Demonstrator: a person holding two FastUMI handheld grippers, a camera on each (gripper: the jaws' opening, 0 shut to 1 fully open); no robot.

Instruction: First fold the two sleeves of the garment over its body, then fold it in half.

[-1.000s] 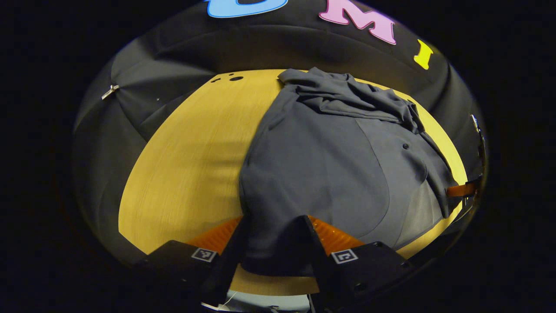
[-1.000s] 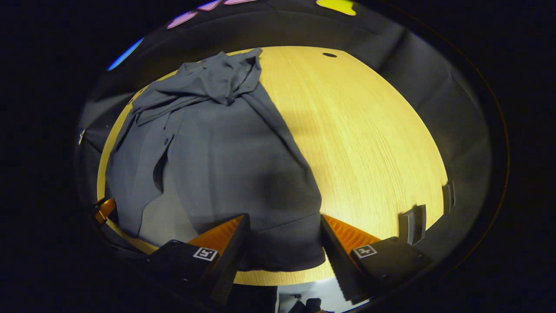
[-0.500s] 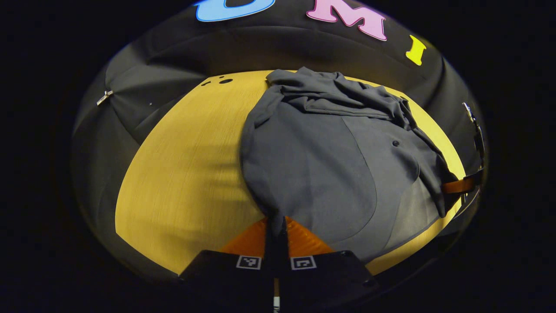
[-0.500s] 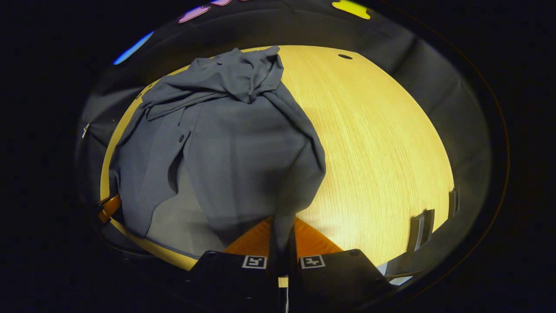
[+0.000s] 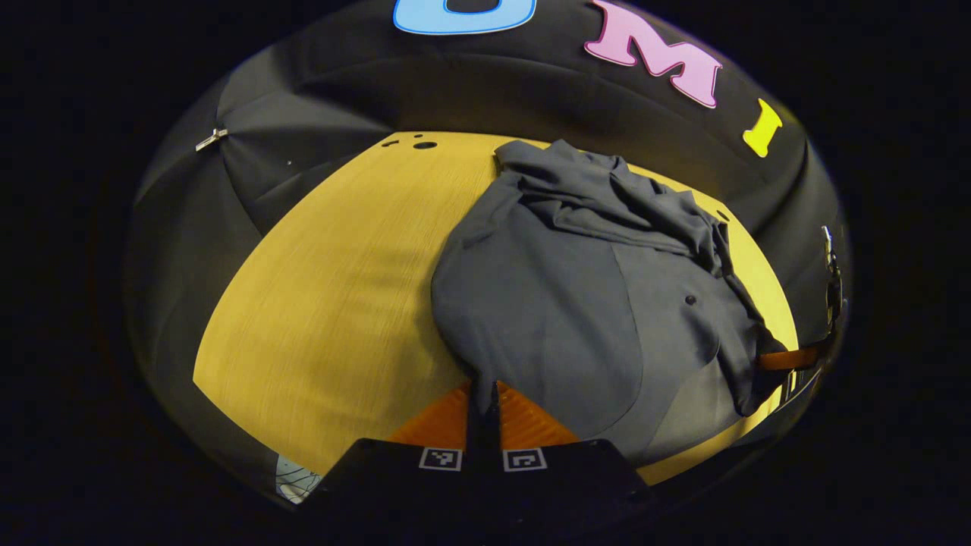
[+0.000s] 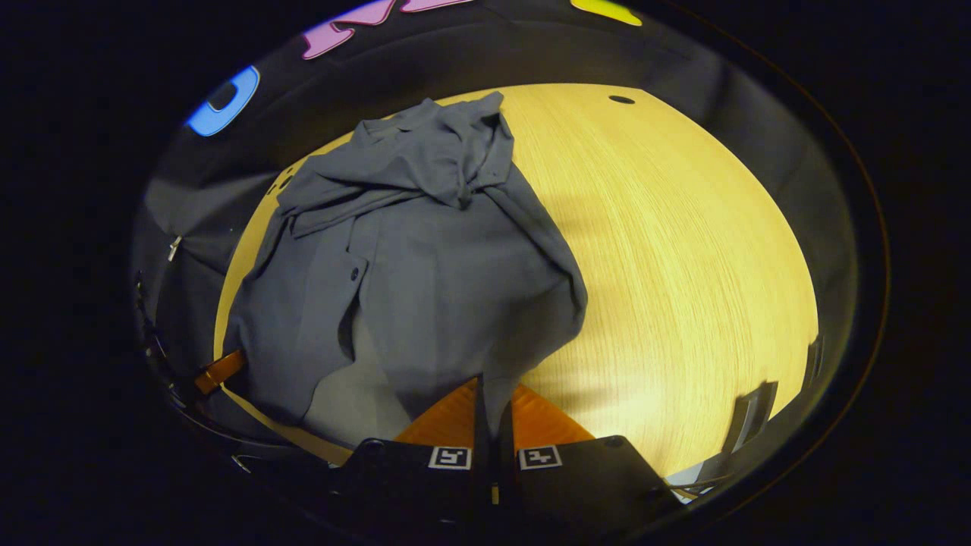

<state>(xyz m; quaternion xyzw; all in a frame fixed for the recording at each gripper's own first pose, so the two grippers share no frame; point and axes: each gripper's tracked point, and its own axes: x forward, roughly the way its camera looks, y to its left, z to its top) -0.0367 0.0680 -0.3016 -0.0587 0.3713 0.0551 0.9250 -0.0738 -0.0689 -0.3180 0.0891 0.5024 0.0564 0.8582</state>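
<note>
A dark grey buttoned garment [image 5: 576, 296] lies on the yellow wooden table [image 5: 326, 303], its sleeves bunched in a heap [image 5: 607, 197] at the far end. My left gripper [image 5: 483, 394] is shut on the garment's near hem corner, which is lifted off the table. In the right gripper view the same garment [image 6: 425, 273] spreads ahead, and my right gripper [image 6: 491, 394] is shut on the other near hem corner. The cloth rises in a rounded fold from each pinch. The other gripper's fingers [image 5: 789, 358] [image 6: 220, 370] show at each view's edge.
Bare tabletop [image 6: 667, 265] stretches to the right of the garment in the right gripper view and to its left [image 5: 318, 288] in the left gripper view. Small holes [image 5: 423, 144] mark the table's far edge. Black cloth walls surround the table.
Both grippers closed from open onto the near hem a second ago. Since then they have lifted the hem and carried it a little toward the far end, bulging the cloth.
</note>
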